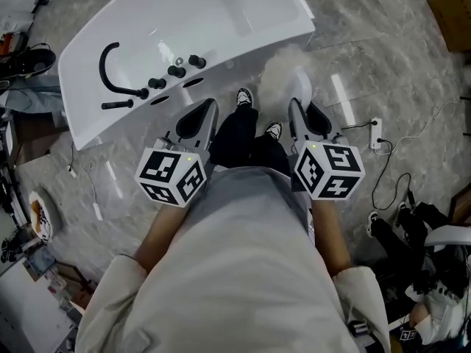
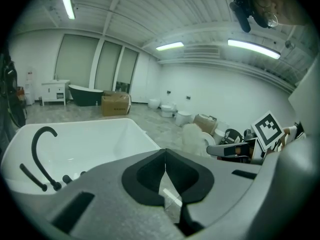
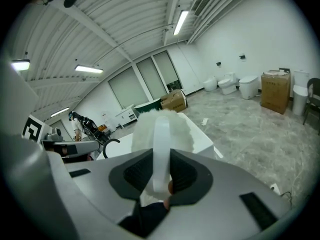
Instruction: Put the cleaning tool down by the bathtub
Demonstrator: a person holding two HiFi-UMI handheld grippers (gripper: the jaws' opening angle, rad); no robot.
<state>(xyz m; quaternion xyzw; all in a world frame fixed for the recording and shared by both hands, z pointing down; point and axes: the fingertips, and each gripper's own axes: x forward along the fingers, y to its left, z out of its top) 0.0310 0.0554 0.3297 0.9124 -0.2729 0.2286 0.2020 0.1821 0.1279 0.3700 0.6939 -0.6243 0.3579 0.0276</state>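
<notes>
Facing the bathtub (image 1: 221, 57) on the floor (image 1: 368, 65) ahead, faucet (image 1: 101, 68) on its near rim. Holding the cleaning tool (image 1: 283, 76) in the right gripper's (image 1: 303, 112) fingers (image 3: 187, 174), just beside the tub's right corner; hanging the left gripper (image 1: 199, 116) alongside, further left.

Head view looks down; all share bathtub (image 1: 184, 20).

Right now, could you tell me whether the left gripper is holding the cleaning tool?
No, the left gripper is shut on nothing; the right gripper holds the fluffy duster.

Grey marbled floor (image 1: 368, 43), white walls (image 2: 225, 94), ceiling strip lights (image 2: 252, 49)
</notes>
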